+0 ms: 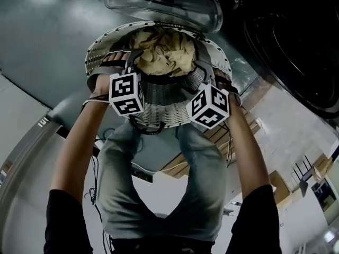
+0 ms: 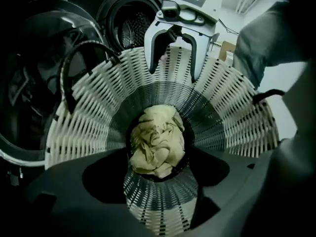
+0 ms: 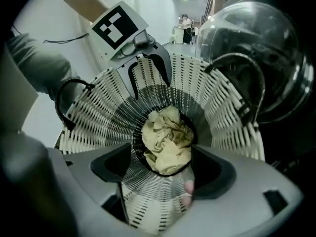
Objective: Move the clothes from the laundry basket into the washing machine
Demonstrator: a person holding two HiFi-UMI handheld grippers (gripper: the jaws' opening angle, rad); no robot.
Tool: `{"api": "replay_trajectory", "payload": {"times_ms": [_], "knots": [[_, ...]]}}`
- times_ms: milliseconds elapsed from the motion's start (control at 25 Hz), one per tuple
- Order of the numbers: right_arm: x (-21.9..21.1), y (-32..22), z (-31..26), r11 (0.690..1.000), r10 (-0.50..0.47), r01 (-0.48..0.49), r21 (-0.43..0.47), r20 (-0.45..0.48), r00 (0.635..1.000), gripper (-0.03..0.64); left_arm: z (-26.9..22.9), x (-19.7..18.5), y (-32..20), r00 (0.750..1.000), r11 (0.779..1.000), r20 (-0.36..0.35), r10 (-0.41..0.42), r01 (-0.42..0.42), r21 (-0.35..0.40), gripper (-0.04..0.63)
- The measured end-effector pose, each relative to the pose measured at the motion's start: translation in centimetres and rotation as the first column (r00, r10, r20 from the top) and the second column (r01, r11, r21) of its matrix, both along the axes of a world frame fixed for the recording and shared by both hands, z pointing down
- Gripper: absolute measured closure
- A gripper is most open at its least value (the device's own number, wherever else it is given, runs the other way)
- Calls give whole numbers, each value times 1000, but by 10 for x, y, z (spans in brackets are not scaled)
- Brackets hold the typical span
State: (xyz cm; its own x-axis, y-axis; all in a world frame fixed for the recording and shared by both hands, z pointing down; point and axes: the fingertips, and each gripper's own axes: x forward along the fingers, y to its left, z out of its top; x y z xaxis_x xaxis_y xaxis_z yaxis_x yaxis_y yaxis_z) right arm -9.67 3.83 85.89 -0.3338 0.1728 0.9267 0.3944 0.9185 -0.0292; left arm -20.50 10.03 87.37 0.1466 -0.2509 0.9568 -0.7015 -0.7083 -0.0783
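A crumpled pale yellow cloth (image 1: 161, 49) (image 2: 158, 139) (image 3: 168, 139) lies at the bottom of a round white woven laundry basket (image 1: 100, 49) (image 2: 84, 117) (image 3: 98, 117). Both grippers point steeply down into the basket from opposite sides of its rim. My left gripper (image 1: 130, 60) (image 2: 158, 174) (image 3: 150, 85) is open, its jaws above the cloth with nothing between them. My right gripper (image 1: 204, 73) (image 3: 160, 177) (image 2: 174, 72) is open too and holds nothing. The cloth sits apart from both, lower in the basket.
The washing machine's dark drum opening (image 2: 131, 23) (image 1: 296, 41) is just beyond the basket, its glass door (image 1: 159, 4) (image 3: 256, 58) swung open beside the rim. Black basket handles (image 2: 81, 58) (image 3: 242, 83) stand up. My legs (image 1: 159, 179) are behind the basket. A person (image 3: 186, 26) stands far off.
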Motion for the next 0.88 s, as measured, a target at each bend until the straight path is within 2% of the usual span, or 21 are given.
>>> {"api": "replay_trajectory", "payload": {"times_ms": [120,240,320,520,720,880], "knots": [[-2,-4,32,1000,12,-12,2,-27,1000,225,34,-1,-1,1000,999,10,25,-25,-26,192],[-6,-6,61,999,-38,39,27,-32,999,212,67,-2,0,999,998,24,33,-31,-56,184],[-9,-5,81,998,-58,60,34,-40,997,206,86,-2,-1,999,998,35,36,-34,-58,177],[-15,-5,125,998,-34,38,43,-83,996,165,124,-8,-6,998,998,43,35,-33,-55,124],[-18,-3,168,994,-64,78,83,-159,985,104,162,-13,-16,996,995,65,66,-61,-74,95],[-15,-5,204,985,-79,110,132,-221,972,86,196,-15,-19,994,995,89,65,-57,-88,64]]}}
